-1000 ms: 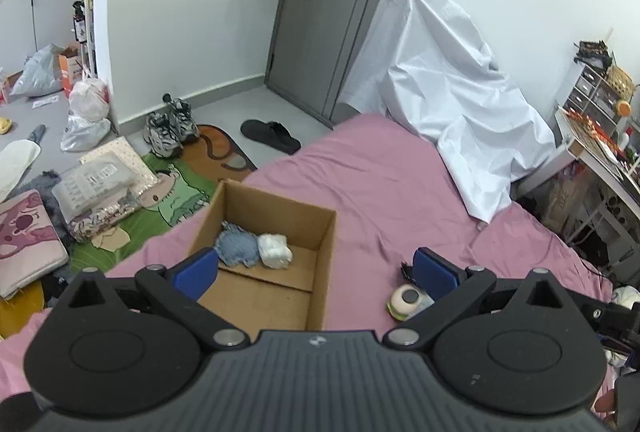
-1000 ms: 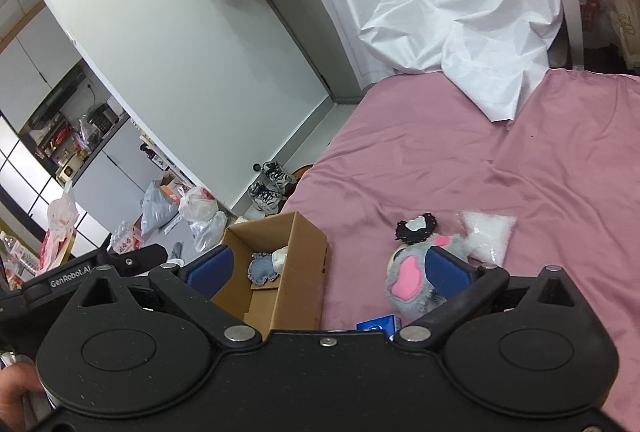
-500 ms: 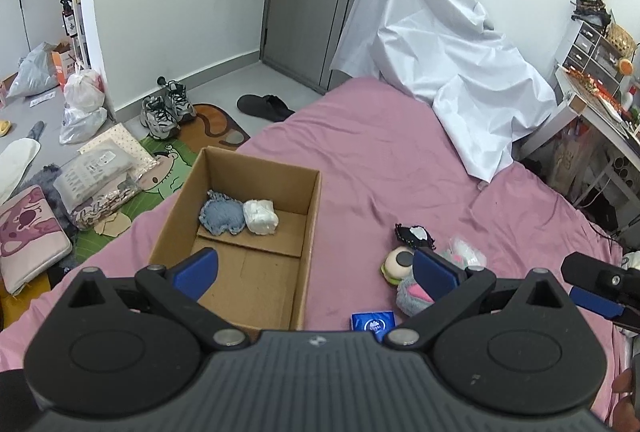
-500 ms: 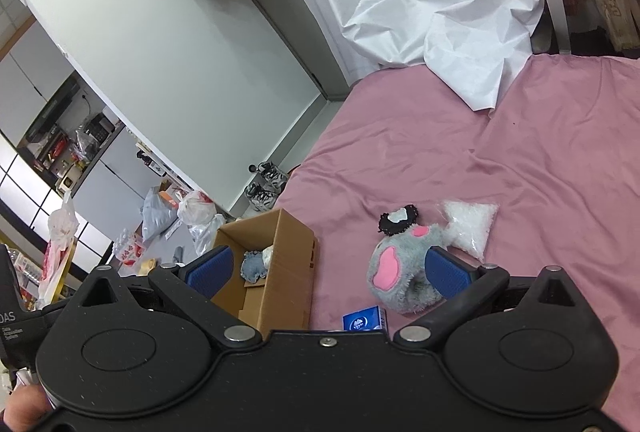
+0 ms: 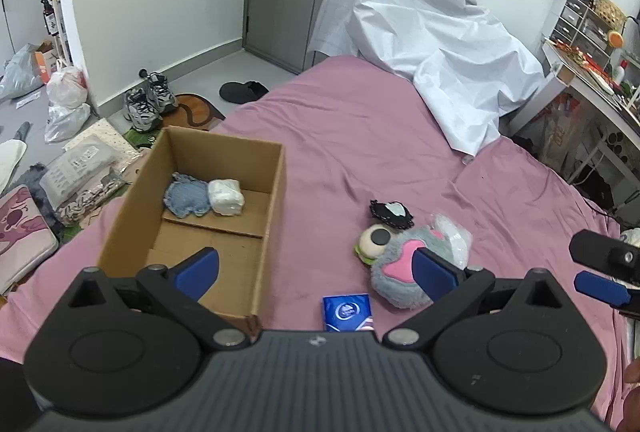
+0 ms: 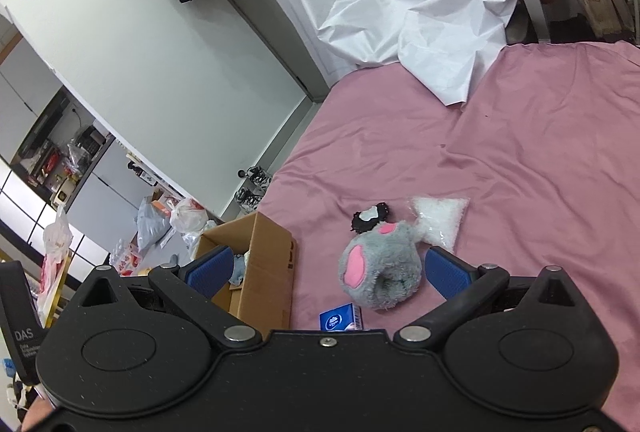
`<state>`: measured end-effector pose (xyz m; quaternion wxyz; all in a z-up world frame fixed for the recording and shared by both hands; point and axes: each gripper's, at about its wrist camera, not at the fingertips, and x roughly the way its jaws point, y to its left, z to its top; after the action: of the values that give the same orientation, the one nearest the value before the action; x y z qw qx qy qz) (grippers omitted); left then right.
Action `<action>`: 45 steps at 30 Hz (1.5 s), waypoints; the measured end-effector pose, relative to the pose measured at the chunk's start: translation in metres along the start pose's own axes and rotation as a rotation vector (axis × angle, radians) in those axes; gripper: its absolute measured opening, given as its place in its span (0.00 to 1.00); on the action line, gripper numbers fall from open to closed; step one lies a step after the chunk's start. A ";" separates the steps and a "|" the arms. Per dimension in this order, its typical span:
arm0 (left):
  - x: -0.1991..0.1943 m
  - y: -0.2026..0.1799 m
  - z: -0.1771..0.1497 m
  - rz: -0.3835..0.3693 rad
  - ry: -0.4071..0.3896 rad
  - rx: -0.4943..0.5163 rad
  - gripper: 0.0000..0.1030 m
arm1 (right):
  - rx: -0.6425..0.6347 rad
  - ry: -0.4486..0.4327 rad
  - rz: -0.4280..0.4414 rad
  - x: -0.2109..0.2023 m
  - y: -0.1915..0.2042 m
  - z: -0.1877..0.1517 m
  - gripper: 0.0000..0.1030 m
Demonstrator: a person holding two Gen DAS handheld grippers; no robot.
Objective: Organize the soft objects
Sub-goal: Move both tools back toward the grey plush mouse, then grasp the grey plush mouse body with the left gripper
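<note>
An open cardboard box (image 5: pixel 276 199) (image 6: pixel 272 252) sits on the pink bed (image 5: pixel 360 135). It holds a blue knitted item (image 5: pixel 186 195) and a white soft bundle (image 5: pixel 227 196). To its right lie a grey and pink plush (image 5: pixel 394 272) (image 6: pixel 380 268), a round eye-like toy (image 5: pixel 374 239), a black and white patch (image 5: pixel 390 212) (image 6: pixel 370 216), a clear bag of white filling (image 6: pixel 438 218) and a blue tissue pack (image 5: pixel 347 312) (image 6: pixel 340 320). My left gripper (image 5: pixel 316 272) is open and empty above the bed's near edge. My right gripper (image 6: pixel 328 272) is open and empty, just short of the plush.
A white sheet (image 5: pixel 424 31) drapes over something at the bed's far end. Shoes (image 5: pixel 146 103), bags and packages lie on the floor left of the bed. A cluttered desk (image 5: pixel 592 79) stands on the right.
Both grippers have pulled back and risen, so the box, the plush and the tissue pack show more fully. Both stay open.
</note>
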<state>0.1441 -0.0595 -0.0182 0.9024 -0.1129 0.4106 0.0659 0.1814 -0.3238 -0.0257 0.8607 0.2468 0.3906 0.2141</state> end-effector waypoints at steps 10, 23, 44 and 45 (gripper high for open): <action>0.024 -0.016 -0.011 -0.025 0.028 0.008 0.97 | 0.018 0.016 0.004 0.006 -0.013 0.003 1.00; 0.063 -0.025 -0.027 -0.072 0.119 -0.040 0.76 | 0.102 0.107 -0.022 0.038 -0.034 0.000 1.00; 0.121 -0.066 -0.039 -0.129 0.167 0.010 0.63 | 0.248 0.123 -0.075 0.062 -0.064 0.002 0.86; 0.124 -0.068 -0.040 -0.126 0.165 0.017 0.63 | 0.261 0.124 -0.073 0.064 -0.066 0.002 0.84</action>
<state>0.2102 -0.1321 -0.1270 0.8687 -0.1360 0.4763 -0.0038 0.2334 -0.3405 -0.1002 0.8028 0.3284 0.4761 0.1448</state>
